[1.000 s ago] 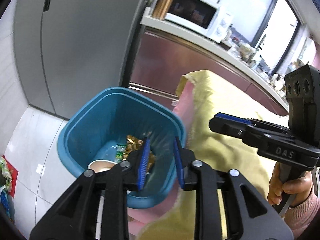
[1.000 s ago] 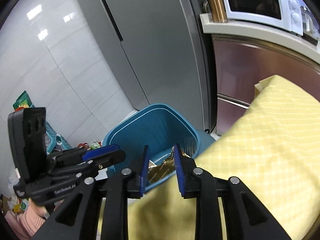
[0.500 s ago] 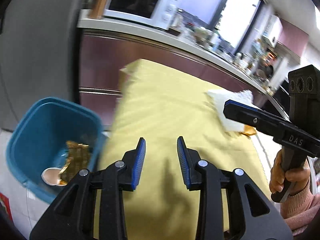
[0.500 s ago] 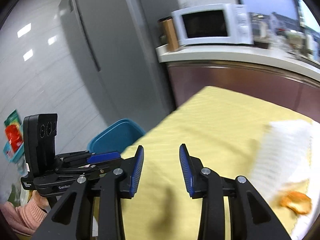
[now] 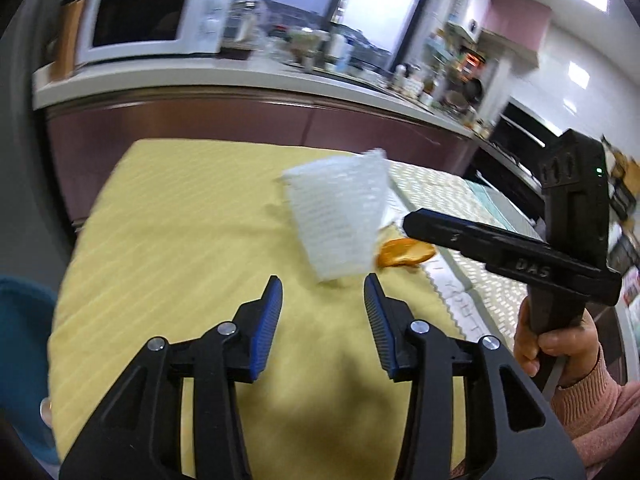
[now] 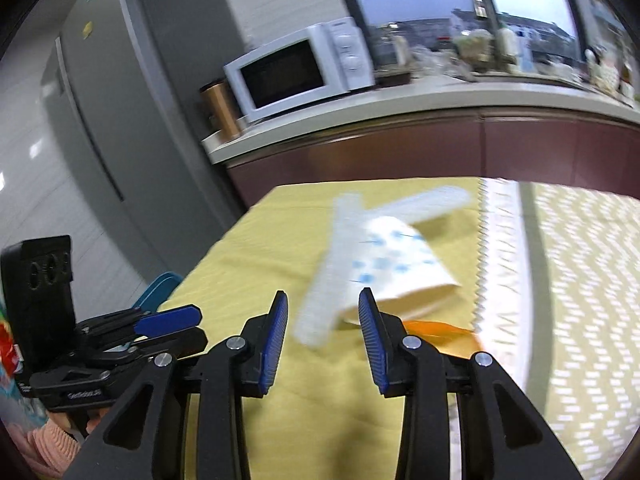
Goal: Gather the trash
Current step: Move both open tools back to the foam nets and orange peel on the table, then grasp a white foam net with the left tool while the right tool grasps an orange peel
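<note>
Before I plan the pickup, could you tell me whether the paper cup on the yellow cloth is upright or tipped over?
Tipped over: the paper cup lies on its side on the yellow cloth, its open mouth facing the camera.

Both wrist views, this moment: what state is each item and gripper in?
Left gripper: empty, jaws opening.
Right gripper: open, empty.
Foam sheet: on the yellow cloth, ungripped.
Paper cup: tipped on its side.
Orange peel: on the cloth, by the foam.
Microwave: door shut.

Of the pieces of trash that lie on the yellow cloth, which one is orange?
The small flat orange peel, lying at the cloth's edge just beside the white foam net. The net and the paper cup with blue marks are both white.
</note>
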### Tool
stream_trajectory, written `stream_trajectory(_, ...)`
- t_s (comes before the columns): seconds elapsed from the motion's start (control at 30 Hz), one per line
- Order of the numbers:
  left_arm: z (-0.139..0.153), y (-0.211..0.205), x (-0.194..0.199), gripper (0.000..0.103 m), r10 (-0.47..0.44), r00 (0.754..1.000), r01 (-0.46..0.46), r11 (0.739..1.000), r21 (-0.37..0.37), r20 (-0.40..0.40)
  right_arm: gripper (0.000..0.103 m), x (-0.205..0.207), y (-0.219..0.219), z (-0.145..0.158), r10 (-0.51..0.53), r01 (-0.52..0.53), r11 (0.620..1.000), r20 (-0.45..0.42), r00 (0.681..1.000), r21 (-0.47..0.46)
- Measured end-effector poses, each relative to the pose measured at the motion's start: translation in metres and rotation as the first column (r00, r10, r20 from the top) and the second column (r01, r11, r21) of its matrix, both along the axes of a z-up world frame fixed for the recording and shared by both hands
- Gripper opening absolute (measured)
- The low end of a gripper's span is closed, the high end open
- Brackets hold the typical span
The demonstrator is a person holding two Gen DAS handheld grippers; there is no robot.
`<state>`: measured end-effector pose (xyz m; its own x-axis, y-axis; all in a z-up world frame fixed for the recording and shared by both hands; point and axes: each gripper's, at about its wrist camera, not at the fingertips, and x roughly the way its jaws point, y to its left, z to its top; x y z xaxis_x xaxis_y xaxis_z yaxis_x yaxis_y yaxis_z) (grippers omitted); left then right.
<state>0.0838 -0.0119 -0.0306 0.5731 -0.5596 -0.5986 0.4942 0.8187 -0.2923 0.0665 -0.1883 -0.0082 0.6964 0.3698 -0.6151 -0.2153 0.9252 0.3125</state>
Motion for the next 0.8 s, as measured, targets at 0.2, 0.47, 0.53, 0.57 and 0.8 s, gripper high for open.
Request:
stream_trajectory(0.2, 0.006, -0.055, 0.011, 0.049, -0.061, 0.998, 0.060, 0.996, 0.058, 0.025, 0.035, -0.002, -0.035, -0.011, -0.067, 0.068, 0.997, -0.023, 0.997, 0.029)
stream_trajectory(0.47, 0.000, -0.093, 0.038, 0.046, -0.048, 0.999, 0.044, 0.987, 0.156, 0.021, 0.035, -0.001, -0.046, -0.018, -0.074, 0.077, 0.995, -0.039, 0.997, 0.071)
stream_trajectory(0.53, -0.002, -0.096, 0.044, 0.042, -0.043, 0.999, 0.041, 0.987, 0.158, 0.005, 0.035, 0.001, -0.046, -0.021, -0.068, 0.071, 0.994, -0.046, 0.997, 0.079)
stream_trajectory(0.57, -0.003, -0.097, 0.046, 0.037, -0.039, 0.999, 0.039, 0.986, 0.159, -0.001, 0.035, 0.003, -0.045, -0.023, -0.064, 0.068, 0.994, -0.052, 0.997, 0.081)
stream_trajectory(0.8, -0.005, -0.084, 0.052, 0.015, -0.018, 1.000, 0.021, 0.989, 0.149, -0.023, 0.035, 0.007, -0.042, -0.028, -0.054, 0.059, 0.994, -0.064, 0.997, 0.086)
